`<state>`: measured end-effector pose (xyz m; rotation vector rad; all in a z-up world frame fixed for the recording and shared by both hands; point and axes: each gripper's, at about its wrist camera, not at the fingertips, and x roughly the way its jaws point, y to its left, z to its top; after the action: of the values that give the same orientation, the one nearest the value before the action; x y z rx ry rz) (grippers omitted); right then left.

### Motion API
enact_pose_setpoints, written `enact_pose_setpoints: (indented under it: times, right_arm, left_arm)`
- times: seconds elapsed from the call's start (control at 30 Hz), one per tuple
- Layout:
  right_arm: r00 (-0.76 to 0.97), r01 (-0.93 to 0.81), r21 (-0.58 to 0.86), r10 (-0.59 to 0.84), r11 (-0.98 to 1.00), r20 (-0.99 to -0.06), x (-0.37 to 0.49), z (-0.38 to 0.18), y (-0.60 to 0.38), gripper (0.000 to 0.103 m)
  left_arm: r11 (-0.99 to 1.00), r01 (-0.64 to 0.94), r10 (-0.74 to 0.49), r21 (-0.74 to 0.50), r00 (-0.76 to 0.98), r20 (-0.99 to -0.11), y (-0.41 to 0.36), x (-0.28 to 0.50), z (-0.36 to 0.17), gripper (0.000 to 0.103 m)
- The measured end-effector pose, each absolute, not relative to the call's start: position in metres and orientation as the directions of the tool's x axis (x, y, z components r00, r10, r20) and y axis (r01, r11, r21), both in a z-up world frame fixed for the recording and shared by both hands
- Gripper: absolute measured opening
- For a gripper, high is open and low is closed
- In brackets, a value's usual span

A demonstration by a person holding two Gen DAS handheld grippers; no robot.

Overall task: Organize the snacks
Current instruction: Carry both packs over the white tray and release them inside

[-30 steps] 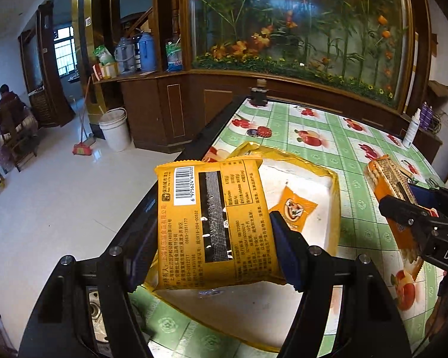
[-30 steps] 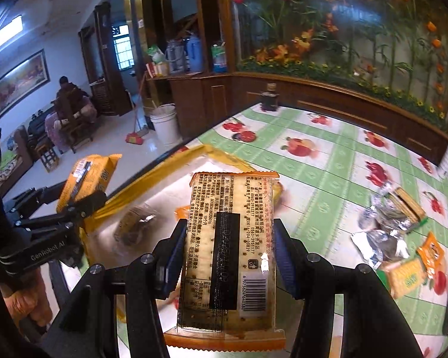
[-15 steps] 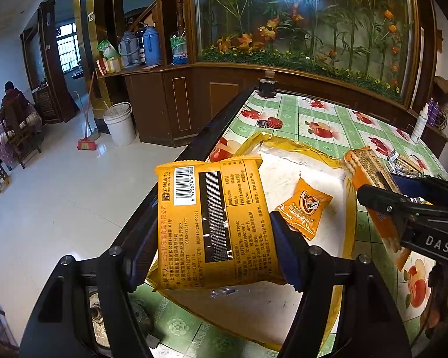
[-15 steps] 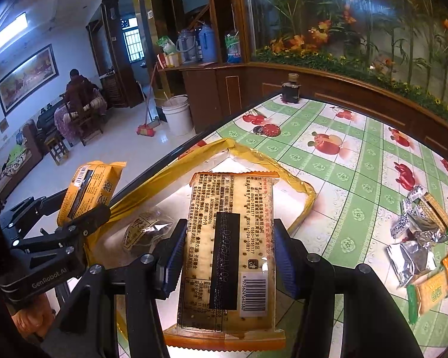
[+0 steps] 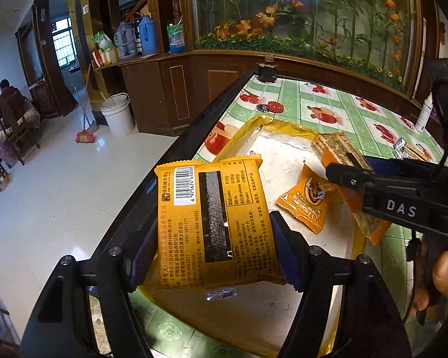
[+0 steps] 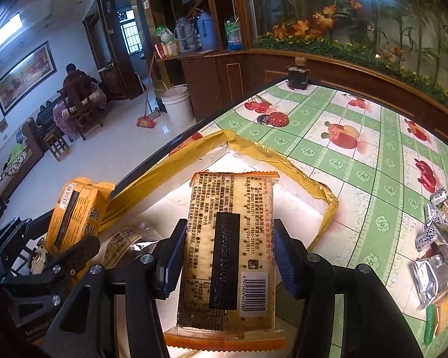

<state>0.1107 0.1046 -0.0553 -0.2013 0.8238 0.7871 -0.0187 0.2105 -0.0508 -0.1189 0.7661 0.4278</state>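
Note:
My left gripper [image 5: 213,247] is shut on a yellow snack pack [image 5: 212,220] with a barcode, held over the near left corner of a white box [image 5: 280,161] rimmed with yellow tape. My right gripper [image 6: 227,256] is shut on a long cracker pack [image 6: 230,238] with orange ends, also above the box [image 6: 307,208]. In the left wrist view the cracker pack [image 5: 337,146] hangs over the box's right side, gripped by the right gripper [image 5: 352,173]. A small orange sachet [image 5: 306,200] lies inside the box. The yellow pack [image 6: 74,211] shows at the left of the right wrist view, and a clear-wrapped snack [image 6: 125,244] lies beneath it.
The box sits at the left edge of a table with a green checked fruit cloth [image 6: 358,161]. Several loose snack packets [image 6: 439,244] lie at the right. A round red tin [image 6: 276,118] and a dark jar [image 6: 297,76] stand farther back. Beyond the edge are a white bucket [image 5: 118,115] and a seated person [image 6: 77,95].
The right gripper has carried the cracker pack leftward and down, from beside the box to over its right side. The left gripper and its yellow pack have stayed nearly still.

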Motion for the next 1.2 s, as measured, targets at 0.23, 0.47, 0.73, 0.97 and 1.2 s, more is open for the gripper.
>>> enact_pose_setpoints:
  times: [0.23, 0.47, 0.73, 0.97, 1.2]
  right_arm:
    - [0.403, -0.690, 0.142, 0.540, 0.710, -0.739, 0.123, -0.067, 0.110, 0.055]
    - [0.399, -0.692, 0.143, 0.540, 0.708, -0.741, 0.126, -0.071, 0.115, 0.055]
    - [0.400, -0.680, 0.143, 0.528, 0.719, -0.749, 0.135, -0.074, 0.117, 0.055]
    - [0.405, -0.673, 0.146, 0.527, 0.725, -0.748, 0.136, -0.072, 0.117, 0.057]
    - [0.449, -0.641, 0.151, 0.527, 0.753, -0.722, 0.132, -0.057, 0.097, 0.075]
  left_arm:
    - [0.915, -0.400, 0.320, 0.057, 0.630, -0.707, 0.206, -0.011, -0.057, 0.071]
    - [0.920, -0.389, 0.306, 0.056, 0.621, -0.722, 0.202, -0.006, -0.063, 0.071]
    - [0.929, -0.367, 0.285, 0.048, 0.627, -0.725, 0.197, 0.012, -0.064, 0.071]
    - [0.924, -0.380, 0.276, 0.038, 0.596, -0.754, 0.201, 0.026, -0.075, 0.075]
    - [0.907, -0.414, 0.320, 0.078, 0.557, -0.766, 0.204, 0.019, -0.074, 0.088]
